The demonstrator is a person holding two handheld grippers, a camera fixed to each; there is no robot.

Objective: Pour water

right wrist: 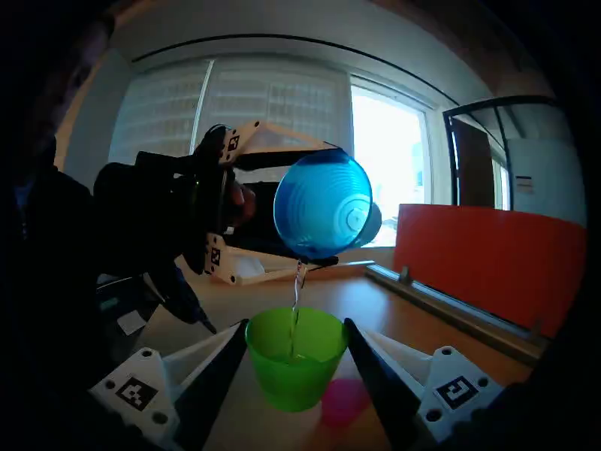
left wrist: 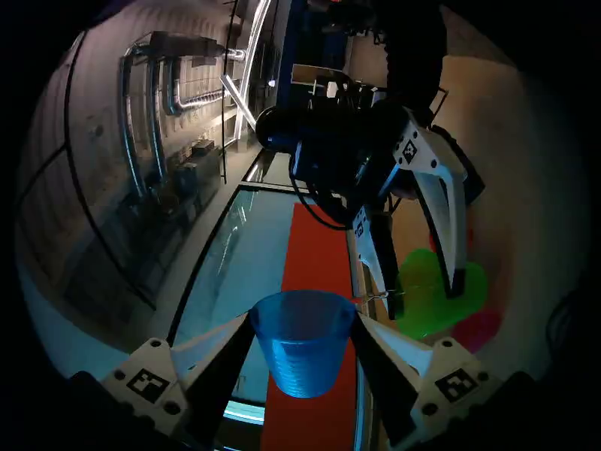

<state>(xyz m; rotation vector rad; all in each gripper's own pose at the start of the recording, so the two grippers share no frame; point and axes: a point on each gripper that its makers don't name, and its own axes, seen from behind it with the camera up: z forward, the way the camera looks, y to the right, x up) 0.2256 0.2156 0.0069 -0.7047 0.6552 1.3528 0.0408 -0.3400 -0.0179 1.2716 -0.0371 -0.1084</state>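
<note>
Water (right wrist: 296, 301): thin stream falling from the lower lip of the blue cup (right wrist: 323, 203) straight down into the green cup (right wrist: 295, 361). A little liquid is pooled in the green cup's bottom.

Blue cup: pinched between the two fingers of the left tongs (right wrist: 330, 208), tipped well over with its mouth angled down. In the right gripper view it hangs directly above the green cup, the two not touching. In the left gripper view the blue cup (left wrist: 303, 342) sits between the left tongs' (left wrist: 303, 319) fingers, one pressing on each side near the rim.

Green cup: upright, clasped between the fingers of the right tongs (right wrist: 295, 323), one finger against each side. In the left gripper view the green cup (left wrist: 432, 293) lies beyond the blue cup, held in the right tongs (left wrist: 424, 299).

A hand (right wrist: 240, 203) shows behind the left tongs' body, with a dark sleeve further back.

Surroundings, right gripper view: wooden table (right wrist: 391, 301) under both cups. A pink patch (right wrist: 342, 398) on the table just beside the green cup's base; I cannot tell what it is. An orange panel (right wrist: 488, 263) stands to the right of the right tongs. A bright window (right wrist: 387, 150) lies beyond the blue cup.
</note>
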